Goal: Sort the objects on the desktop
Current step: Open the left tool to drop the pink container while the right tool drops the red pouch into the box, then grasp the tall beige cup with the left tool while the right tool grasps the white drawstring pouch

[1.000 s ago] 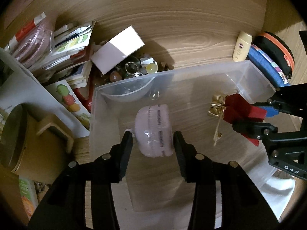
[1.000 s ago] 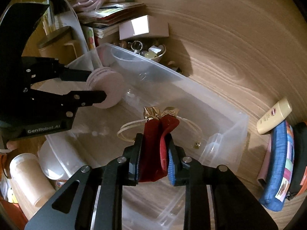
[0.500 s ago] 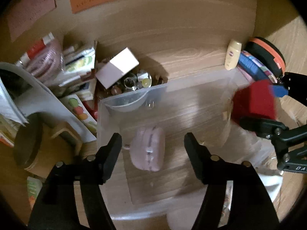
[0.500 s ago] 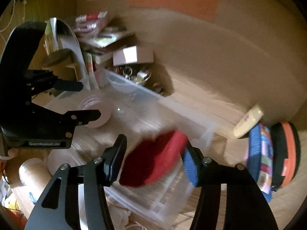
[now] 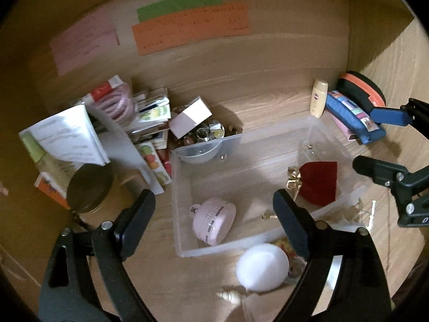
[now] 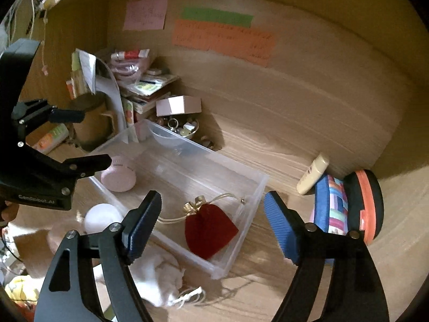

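Observation:
A clear plastic bin (image 5: 179, 177) (image 6: 252, 204) sits on the wooden desk. Inside lie a pink round case (image 5: 213, 221) (image 6: 119, 178) at its near left and a red drawstring pouch (image 5: 319, 182) (image 6: 209, 230) with a gold bow at its right. My left gripper (image 5: 214, 209) is open and empty, raised above the bin's near side. My right gripper (image 6: 213, 220) is open and empty, above the pouch; it also shows in the left wrist view (image 5: 375, 145) at the right edge.
A white round object (image 5: 262, 267) lies in front of the bin. Books, a white box (image 5: 190, 116) and a bowl of trinkets crowd the back left. A cream bottle (image 5: 319, 98), a blue pouch (image 5: 351, 115) and an orange-black case (image 5: 362, 88) stand at the right.
Both grippers opened and pulled back upward. The pink case dropped from the left gripper and the red pouch from the right; both now lie in the bin.

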The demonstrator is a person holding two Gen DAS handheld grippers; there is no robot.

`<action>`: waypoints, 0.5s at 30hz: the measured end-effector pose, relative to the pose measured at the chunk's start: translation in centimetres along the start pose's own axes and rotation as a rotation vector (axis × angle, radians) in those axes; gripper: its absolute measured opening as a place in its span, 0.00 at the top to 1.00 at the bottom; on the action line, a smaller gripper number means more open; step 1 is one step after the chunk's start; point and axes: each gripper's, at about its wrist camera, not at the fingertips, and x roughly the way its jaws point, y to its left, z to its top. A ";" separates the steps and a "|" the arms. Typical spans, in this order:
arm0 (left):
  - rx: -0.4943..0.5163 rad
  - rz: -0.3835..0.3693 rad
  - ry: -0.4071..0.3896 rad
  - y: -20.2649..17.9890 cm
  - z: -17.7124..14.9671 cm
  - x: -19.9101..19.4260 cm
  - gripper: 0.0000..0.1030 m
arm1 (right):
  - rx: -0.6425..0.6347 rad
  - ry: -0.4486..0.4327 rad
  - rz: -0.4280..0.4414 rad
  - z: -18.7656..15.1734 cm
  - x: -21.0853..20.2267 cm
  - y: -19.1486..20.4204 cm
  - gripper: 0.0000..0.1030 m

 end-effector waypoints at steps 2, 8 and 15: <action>-0.011 0.001 -0.012 0.4 -0.5 -1.3 0.12 | 0.010 -0.017 0.004 -0.2 -1.3 -0.1 0.26; -0.042 0.003 -0.048 0.8 -2.1 -4.4 0.07 | 0.033 -0.096 -0.001 -1.4 -5.4 0.3 0.18; -0.075 -0.019 -0.030 0.5 -4.5 -5.6 0.06 | 0.078 -0.120 0.027 -3.6 -7.4 0.5 0.15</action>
